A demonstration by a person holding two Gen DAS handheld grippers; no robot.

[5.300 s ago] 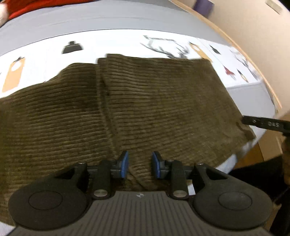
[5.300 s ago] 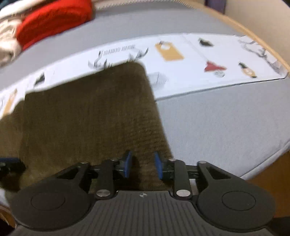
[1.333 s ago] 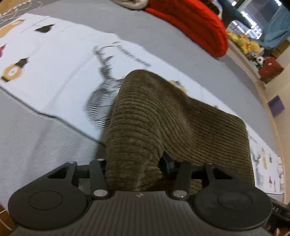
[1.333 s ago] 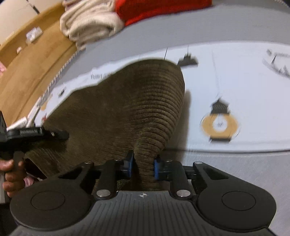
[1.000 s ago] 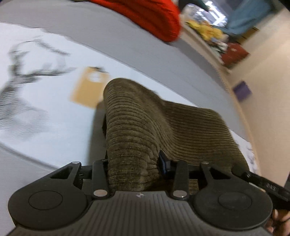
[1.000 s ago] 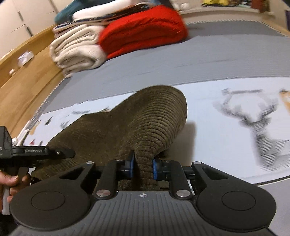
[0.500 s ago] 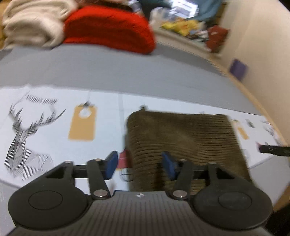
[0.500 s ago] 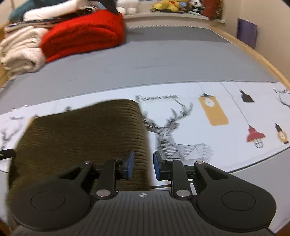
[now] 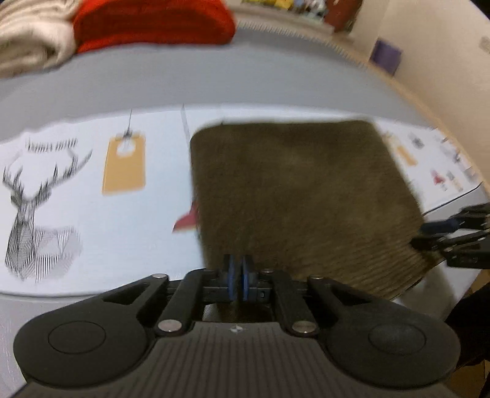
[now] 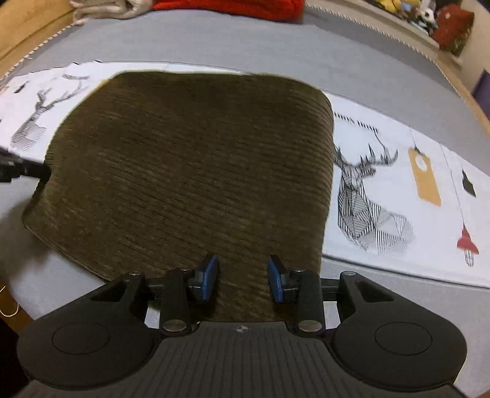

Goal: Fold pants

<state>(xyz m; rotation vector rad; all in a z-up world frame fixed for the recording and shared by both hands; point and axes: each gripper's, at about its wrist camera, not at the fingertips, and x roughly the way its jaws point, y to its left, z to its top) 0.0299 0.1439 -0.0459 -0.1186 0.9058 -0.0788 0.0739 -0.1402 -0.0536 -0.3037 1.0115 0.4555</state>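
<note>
The brown corduroy pants [image 9: 300,196] lie folded into a flat, roughly square stack on the printed white sheet [image 9: 92,214]; they also fill the right wrist view [image 10: 190,171]. My left gripper [image 9: 238,280] is shut with its blue pads together over the stack's near left corner, with no cloth showing between them. My right gripper [image 10: 242,277] is open over the stack's near right edge, its blue pads apart. The right gripper also shows at the right edge of the left wrist view [image 9: 453,229].
The sheet with deer and lamp prints lies on a grey bed [image 10: 275,43]. A red blanket [image 9: 153,21] and beige folded towels [image 9: 27,49] sit at the far side. A wooden bed frame [image 10: 18,33] runs along the left edge.
Both grippers carried the fold over, laid it down and let go of the cloth. The left gripper has since shut empty and the right has opened wider.
</note>
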